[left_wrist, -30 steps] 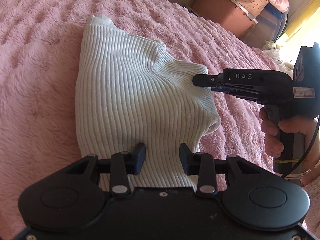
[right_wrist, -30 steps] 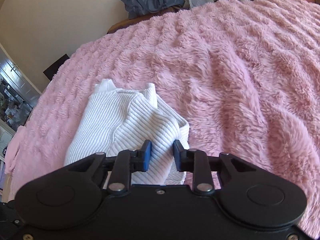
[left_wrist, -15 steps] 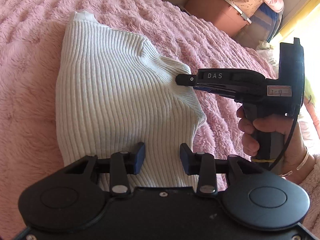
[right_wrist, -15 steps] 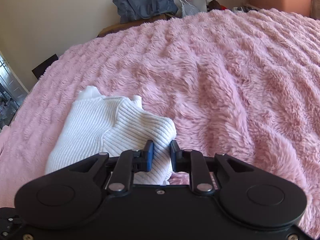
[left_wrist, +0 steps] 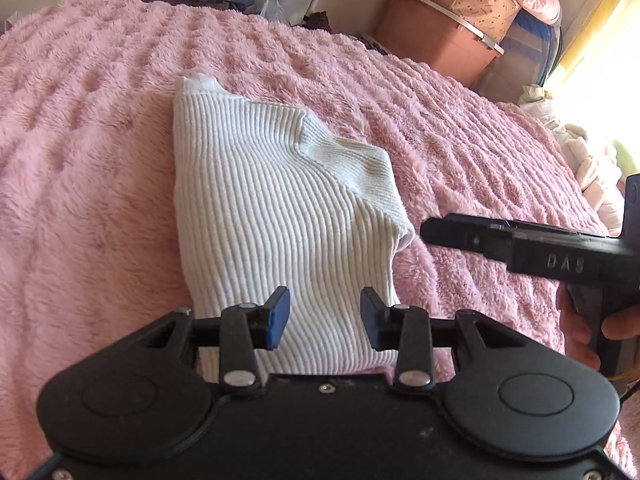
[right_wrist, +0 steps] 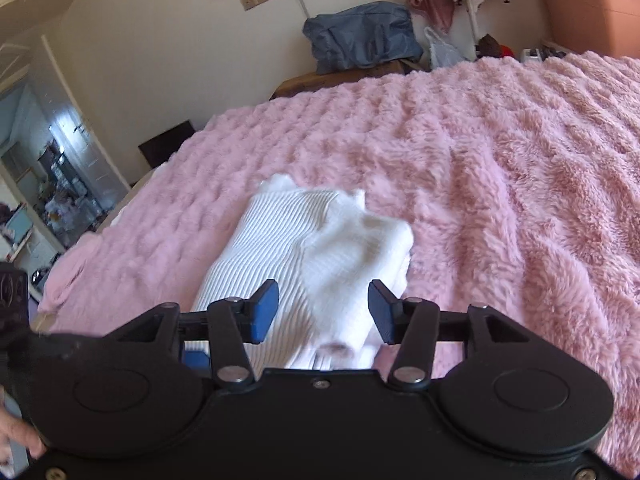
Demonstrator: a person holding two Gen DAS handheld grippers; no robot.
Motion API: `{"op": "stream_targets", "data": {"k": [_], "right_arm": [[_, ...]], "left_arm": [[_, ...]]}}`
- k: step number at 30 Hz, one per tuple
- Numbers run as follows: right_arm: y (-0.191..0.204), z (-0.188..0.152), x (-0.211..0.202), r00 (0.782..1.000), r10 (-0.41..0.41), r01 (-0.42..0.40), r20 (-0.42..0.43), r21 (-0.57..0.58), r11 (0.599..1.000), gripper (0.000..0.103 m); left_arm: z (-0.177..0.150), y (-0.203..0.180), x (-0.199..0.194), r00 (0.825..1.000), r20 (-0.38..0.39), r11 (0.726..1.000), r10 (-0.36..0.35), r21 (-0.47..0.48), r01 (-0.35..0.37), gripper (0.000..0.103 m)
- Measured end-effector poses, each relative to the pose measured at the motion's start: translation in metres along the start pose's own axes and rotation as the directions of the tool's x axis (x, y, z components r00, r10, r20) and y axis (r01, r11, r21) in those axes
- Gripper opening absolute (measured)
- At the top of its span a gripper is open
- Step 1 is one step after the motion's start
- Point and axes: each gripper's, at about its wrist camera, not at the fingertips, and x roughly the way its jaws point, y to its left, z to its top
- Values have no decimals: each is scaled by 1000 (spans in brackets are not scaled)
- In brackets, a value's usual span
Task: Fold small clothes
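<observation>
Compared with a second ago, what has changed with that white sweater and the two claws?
The right claw had been pinching the sweater's right edge; its jaws have just been opening, it has let go, and in the left view it has drawn back to the right, clear of the cloth. The sweater now lies free, folded on the pink blanket. The left claw stayed open, gripping nothing.
</observation>
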Motion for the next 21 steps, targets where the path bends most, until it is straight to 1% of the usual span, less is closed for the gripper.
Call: {"op": "stream_targets", "data": {"k": [2,4,10,11,12,13,16,21], "right_arm": [[12,-17,1,999,-17,15,-45,-54,998,51],[19,-30,4,997,-38,33,-68,-84,996,51],[28,-53,20,991,-61,54,-116,-64,996,50],[28,-55,23,990,-58,52,-126,-55,997,46],[29,-56,27,988,-55,49,-141,-48,998,33],[29,-57,30,987,-55,49,-149,-41,998,27],[32,-58,29,989,-51,46,-138,-37,998,18],[34,-57,25,990,-49,42,-135,-51,998,12]], "left_arm": [[-7,1,-7,999,-12,999,38,18,-37,39],[-14,3,-9,999,-22,999,45,15,-45,39],[-32,19,-12,999,-32,997,43,-64,-45,39],[-34,22,-11,999,-34,996,40,-78,-42,39],[-34,23,-9,999,-35,995,38,-90,-41,39],[-35,24,-7,999,-37,994,36,-101,-39,39],[-34,25,-1,998,-44,993,35,-113,-40,39],[-35,23,4,998,-45,993,33,-116,-38,40]]}}
